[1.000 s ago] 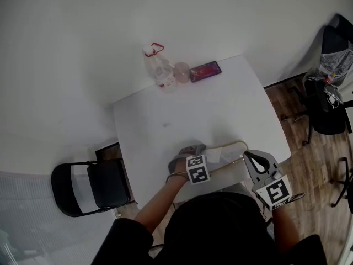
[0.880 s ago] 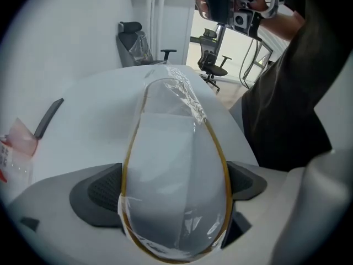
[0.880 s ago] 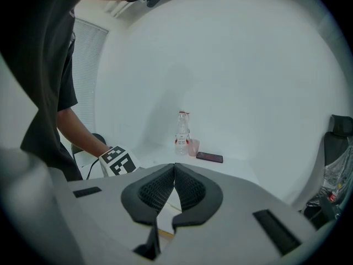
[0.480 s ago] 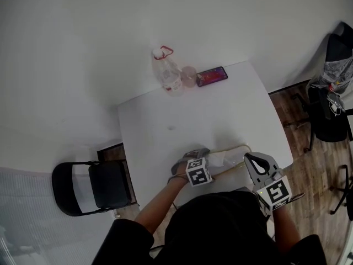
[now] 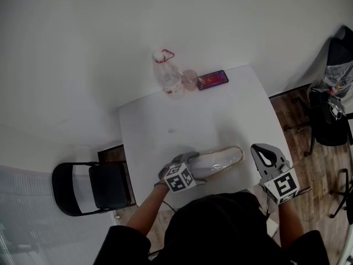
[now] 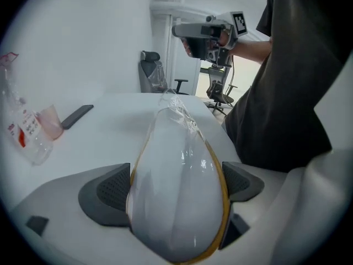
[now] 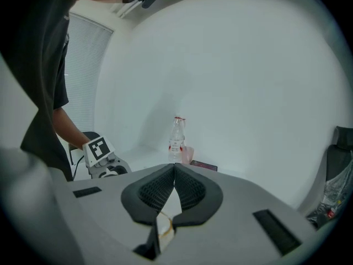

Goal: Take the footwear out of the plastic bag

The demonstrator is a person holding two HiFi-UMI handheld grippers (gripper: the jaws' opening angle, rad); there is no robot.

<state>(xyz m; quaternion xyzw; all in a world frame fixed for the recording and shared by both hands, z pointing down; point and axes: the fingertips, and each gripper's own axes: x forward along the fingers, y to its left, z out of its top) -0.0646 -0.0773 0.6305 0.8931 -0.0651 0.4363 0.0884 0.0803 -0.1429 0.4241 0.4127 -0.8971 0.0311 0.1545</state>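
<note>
Plastic covers the whole slipper. The left claw has its dark pads pressed on either side of that clear plastic bag, clamped on the bagged shoe at its wide end. So the footwear is inside the bag, not yet out. It lies on the white table and runs straight ahead of the left claw, with the bag's twisted, crinkled end at the far tip.

Past that tip and apart from it, the right claw hovers with its jaws pressed together and nothing held. Only a sliver of pale surface with a tan edge shows through the gap beneath its pads.

Over to the left claw's left, along the table's far edge, there's a clear water bottle with a red ring at the cap. A pink cup sits just beside it, and a dark phone lies flat next to the cup. Bare tabletop separates that trio from the bag.

The person's dark torso crowds in close behind both claws. A black folding chair sits back behind the left claw, beside the table. Office chairs stand off to the right claw's right on the wooden floor.
</note>
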